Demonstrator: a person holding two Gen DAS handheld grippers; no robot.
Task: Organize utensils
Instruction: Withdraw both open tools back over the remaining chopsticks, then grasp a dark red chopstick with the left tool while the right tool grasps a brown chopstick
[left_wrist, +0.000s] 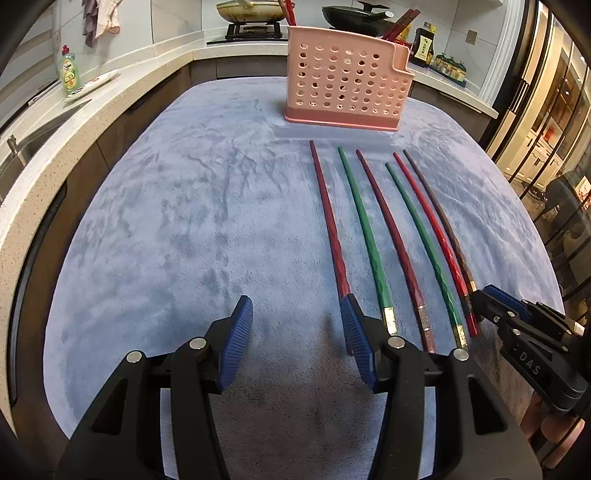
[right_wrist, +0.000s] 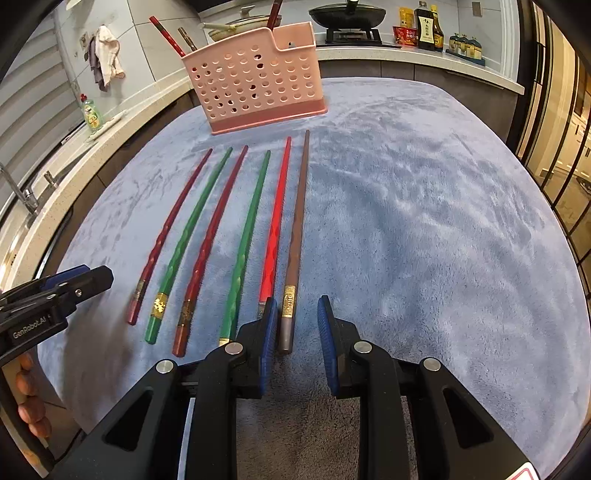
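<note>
Several chopsticks lie side by side on the blue cloth (left_wrist: 184, 203): dark red (left_wrist: 328, 218), green (left_wrist: 364, 229), dark red, green, bright red (right_wrist: 276, 221) and brown (right_wrist: 297, 236). A pink perforated holder (left_wrist: 347, 83) stands behind them, also in the right wrist view (right_wrist: 258, 81), with a few chopsticks in it. My left gripper (left_wrist: 297, 321) is open, its right finger by the leftmost chopstick's handle end. My right gripper (right_wrist: 297, 321) is open, its fingers either side of the brown chopstick's handle end.
A kitchen counter runs around the left and back, with a green dish soap bottle (left_wrist: 69, 70), a sink tap (right_wrist: 22, 192), pans on a stove (left_wrist: 255, 14) and sauce bottles (right_wrist: 428, 26). Glass doors are at the right.
</note>
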